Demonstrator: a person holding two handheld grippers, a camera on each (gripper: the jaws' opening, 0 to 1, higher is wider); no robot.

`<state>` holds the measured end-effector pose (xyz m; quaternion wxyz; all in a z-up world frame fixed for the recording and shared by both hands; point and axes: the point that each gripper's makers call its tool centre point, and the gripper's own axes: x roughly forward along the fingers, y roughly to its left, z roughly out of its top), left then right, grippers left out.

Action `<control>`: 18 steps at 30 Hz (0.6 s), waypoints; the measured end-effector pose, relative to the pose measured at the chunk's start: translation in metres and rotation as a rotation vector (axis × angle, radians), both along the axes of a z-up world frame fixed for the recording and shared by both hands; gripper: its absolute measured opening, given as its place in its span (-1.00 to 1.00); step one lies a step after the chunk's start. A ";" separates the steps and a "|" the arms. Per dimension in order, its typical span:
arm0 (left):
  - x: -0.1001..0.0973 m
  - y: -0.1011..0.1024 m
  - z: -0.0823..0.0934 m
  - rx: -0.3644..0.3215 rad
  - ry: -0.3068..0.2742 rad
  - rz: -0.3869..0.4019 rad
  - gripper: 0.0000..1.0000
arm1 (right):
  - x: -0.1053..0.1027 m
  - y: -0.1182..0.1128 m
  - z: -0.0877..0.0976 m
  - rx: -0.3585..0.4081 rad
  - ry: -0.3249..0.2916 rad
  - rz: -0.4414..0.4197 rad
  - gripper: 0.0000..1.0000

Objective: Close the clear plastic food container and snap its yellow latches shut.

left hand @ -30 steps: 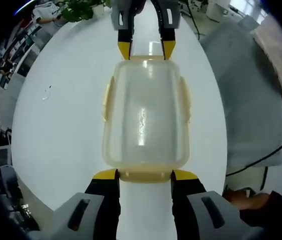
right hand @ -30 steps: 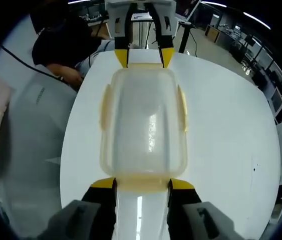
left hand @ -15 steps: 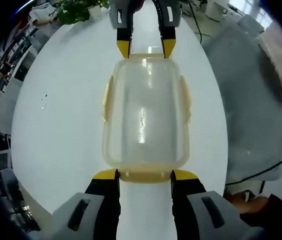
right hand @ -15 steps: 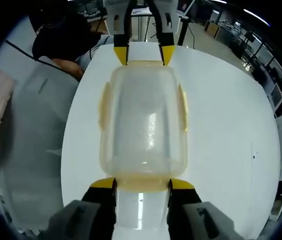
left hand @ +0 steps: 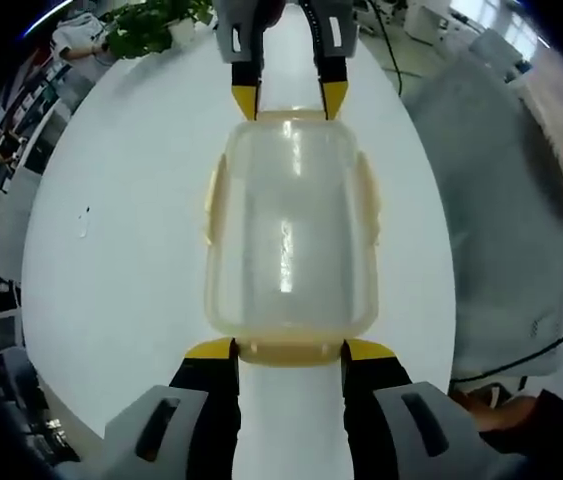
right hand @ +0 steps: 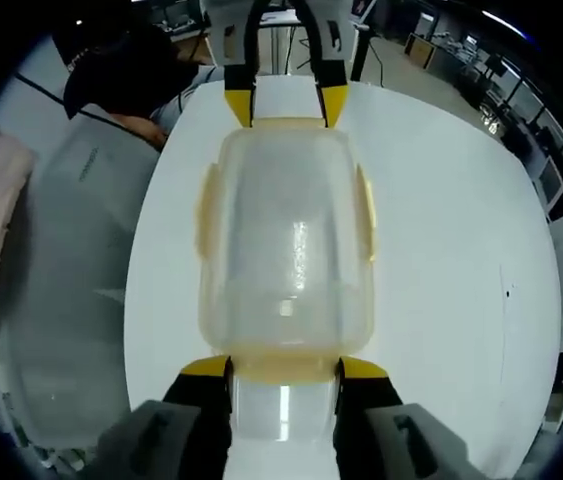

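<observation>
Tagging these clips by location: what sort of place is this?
Probably an open-plan office or lab. The container sits on a white table; beyond it are rows of desks, a potted plant and cables.

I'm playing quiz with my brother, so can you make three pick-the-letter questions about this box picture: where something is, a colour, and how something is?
1. Where does the clear container sit?
A. on the white table
B. on a chair
C. on the floor

2. What colour are the container's side latches?
A. blue
B. yellow
C. black

3. How do the jaws of the left gripper stand?
A. closed tight together
B. apart, at the container's near end
C. holding a spoon

Answers: 1 A, white tabletop lies all around it. 2 B, pale yellow tabs flank both long sides. 3 B, a gap shows between the yellow tips.
</observation>
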<state>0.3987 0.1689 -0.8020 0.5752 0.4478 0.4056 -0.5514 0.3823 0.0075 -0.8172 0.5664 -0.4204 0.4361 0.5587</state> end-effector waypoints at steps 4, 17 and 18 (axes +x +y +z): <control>0.001 -0.005 0.000 0.005 -0.006 -0.009 -0.26 | 0.000 -0.004 0.001 -0.004 0.001 -0.004 -0.26; -0.001 -0.028 -0.003 -0.020 0.005 -0.017 -0.26 | -0.003 -0.028 -0.001 -0.029 0.004 -0.022 -0.26; -0.001 -0.030 -0.003 -0.023 0.005 -0.016 -0.26 | -0.003 -0.030 -0.001 -0.030 0.004 -0.024 -0.26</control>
